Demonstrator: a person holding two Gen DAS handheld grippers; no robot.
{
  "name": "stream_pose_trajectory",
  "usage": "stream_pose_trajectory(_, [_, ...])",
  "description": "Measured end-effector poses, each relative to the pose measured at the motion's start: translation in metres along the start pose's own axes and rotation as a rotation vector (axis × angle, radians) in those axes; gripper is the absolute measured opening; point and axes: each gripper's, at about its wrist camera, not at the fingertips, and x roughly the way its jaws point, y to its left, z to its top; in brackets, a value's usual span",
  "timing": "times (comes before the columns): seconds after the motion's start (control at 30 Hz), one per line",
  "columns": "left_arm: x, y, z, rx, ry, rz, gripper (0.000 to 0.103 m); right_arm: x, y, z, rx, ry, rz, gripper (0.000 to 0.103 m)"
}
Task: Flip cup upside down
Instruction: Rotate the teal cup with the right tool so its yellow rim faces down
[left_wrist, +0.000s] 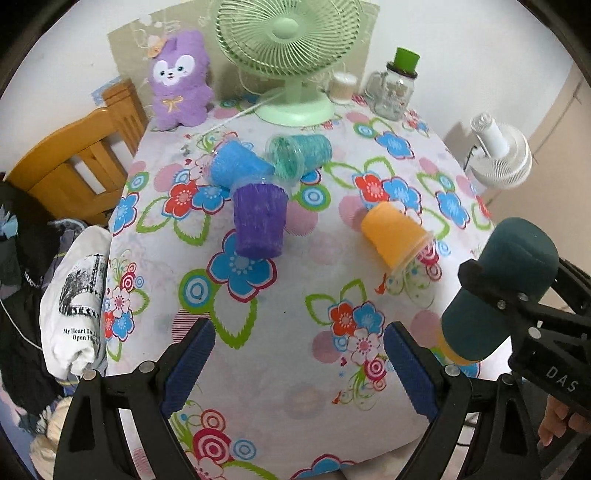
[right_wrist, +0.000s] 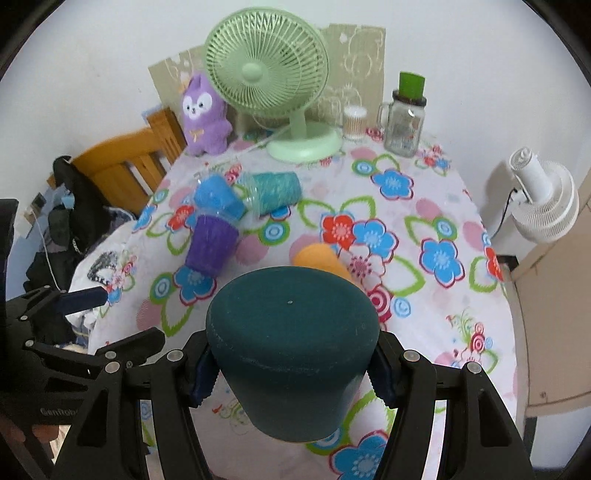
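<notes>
While the left gripper (left_wrist: 295, 365) hangs low over the near part of the flowered tablecloth (left_wrist: 280, 314) with its blue-padded fingers spread wide and nothing between them, the work clearly belongs to the other hand. Ahead of that empty gripper and a little to its left lie a purple cup (left_wrist: 260, 221), a blue cup (left_wrist: 238, 164) and a teal glitter cup (left_wrist: 301, 153), bunched together and touching; ahead and to its right an orange cup (left_wrist: 395, 232) lies on its side, apart from the bunch. Further right, just beside the left gripper and raised above the cloth, the right gripper (right_wrist: 291, 373) is clamped on the dark green cup (right_wrist: 291, 343), one pad pressing each flank. From the right wrist view the cup's closed base faces up and away from the camera, with the body tapering outward toward the fingers, so its long axis runs roughly forward and up along the gripper's line; the left wrist view shows it tilted rather than vertical, and the rim is hidden. My judgement is that the cup is mostly turned over and that the coming move depends on levelling that axis and lowering the rim onto the bare cloth directly below and just ahead of the right gripper, short of the orange cup.
</notes>
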Motion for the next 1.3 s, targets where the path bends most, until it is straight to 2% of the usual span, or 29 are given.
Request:
stream_pose_trajectory(0.2, [0.007, -0.001, -0.006, -0.049, -0.029, 0.006, 0.094, 0.003, -0.006, -0.008, -0.036, -0.089, 0.024, 0.069])
stream_pose_trajectory(0.43, [0.031, 0.004, -0.012, -0.059, -0.072, 0.058, 0.094, 0.032, -0.001, -0.022, -0.087, -0.175, 0.063, 0.069])
stream_pose_trajectory(0.77, [0.061, 0.024, -0.018, -0.059, -0.133, 0.124, 0.094, 0.075, 0.017, -0.034, -0.124, -0.194, 0.101, 0.069])
stream_pose_trajectory(1.1, [0.078, 0.041, -0.018, -0.044, -0.144, 0.149, 0.094, 0.104, 0.027, -0.030, -0.139, -0.162, 0.078, 0.069])
stream_pose_trajectory(1.3, [0.083, 0.048, -0.016, -0.045, -0.141, 0.140, 0.094, 0.108, 0.033, -0.027, -0.158, -0.180, 0.059, 0.069])
